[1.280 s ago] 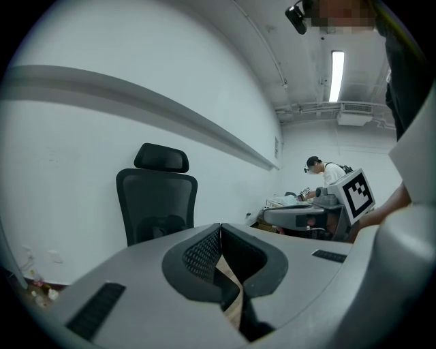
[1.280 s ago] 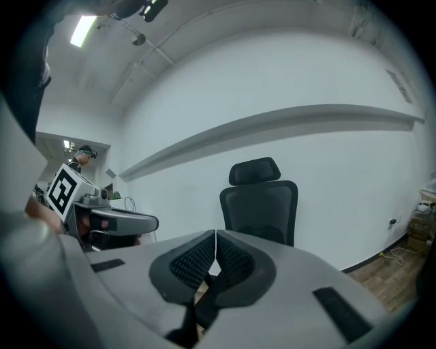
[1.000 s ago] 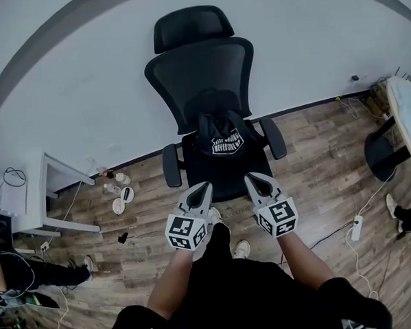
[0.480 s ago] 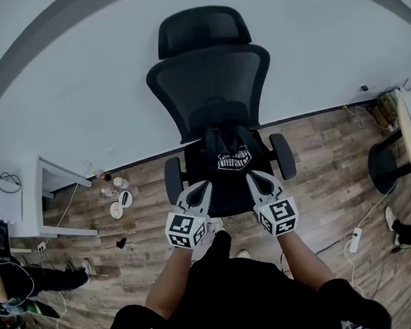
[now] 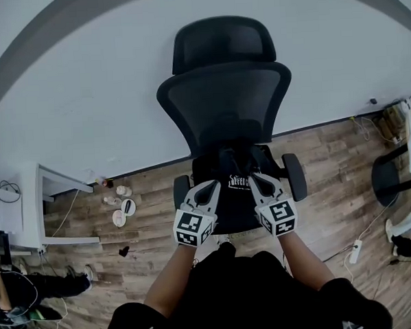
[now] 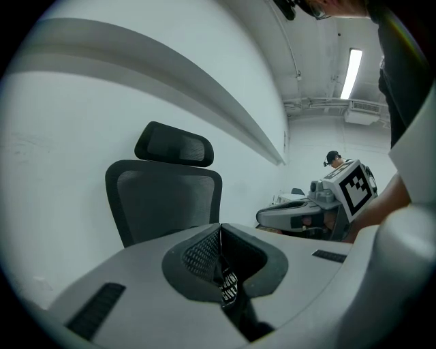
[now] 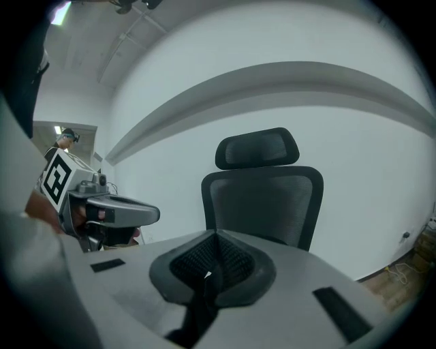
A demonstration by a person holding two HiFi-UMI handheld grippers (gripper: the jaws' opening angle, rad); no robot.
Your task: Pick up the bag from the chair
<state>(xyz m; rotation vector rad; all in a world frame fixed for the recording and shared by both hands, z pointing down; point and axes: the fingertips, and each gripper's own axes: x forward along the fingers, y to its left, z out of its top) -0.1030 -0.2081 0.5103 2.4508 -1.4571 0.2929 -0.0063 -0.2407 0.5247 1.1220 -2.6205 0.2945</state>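
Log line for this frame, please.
black bag with white print: on black mesh office chair seat, not gripped | left gripper: shut, empty, near bag | right gripper: shut, empty, near bag

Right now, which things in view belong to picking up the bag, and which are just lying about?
Part of the job: the bag; the chair it sits on; the left gripper and right gripper, both with jaws together.

Lying about: round white items on the floor; power strip; white table; black table base.
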